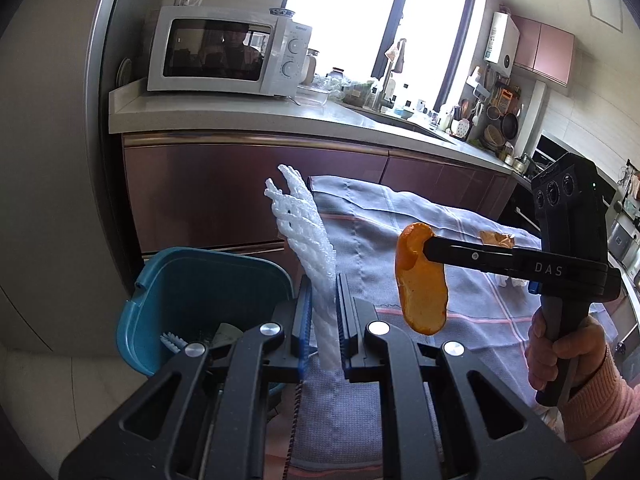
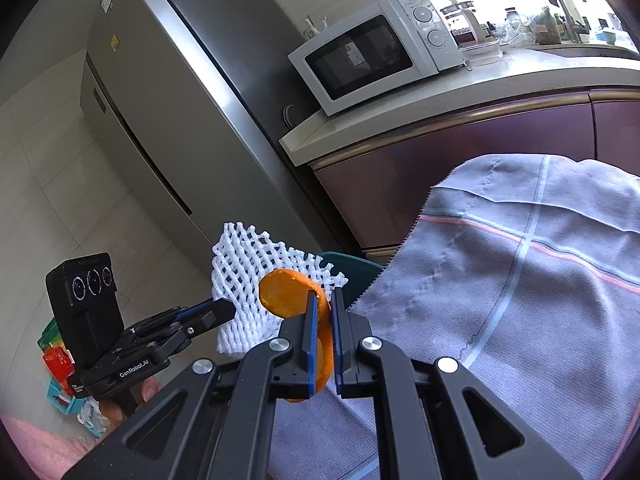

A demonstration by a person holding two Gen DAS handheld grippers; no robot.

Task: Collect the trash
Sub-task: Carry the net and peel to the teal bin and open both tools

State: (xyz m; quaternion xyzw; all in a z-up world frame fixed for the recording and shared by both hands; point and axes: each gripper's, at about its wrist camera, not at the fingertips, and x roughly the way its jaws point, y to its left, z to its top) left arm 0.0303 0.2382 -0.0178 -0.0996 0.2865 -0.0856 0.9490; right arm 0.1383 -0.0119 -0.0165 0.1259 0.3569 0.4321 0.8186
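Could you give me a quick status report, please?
Left claw shut on white foam fruit net. Right claw shut on orange peel. Blue plastic bin below, unobstructed.

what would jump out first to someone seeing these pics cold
The bright orange peel, pinched in the right gripper above the grey cloth. Next, the white foam net standing up from the left gripper, with the teal bin just left of it.

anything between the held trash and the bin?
Nothing visible. The left gripper holds the foam net beside the open teal bin; the right gripper holds the orange peel over the cloth-covered table.
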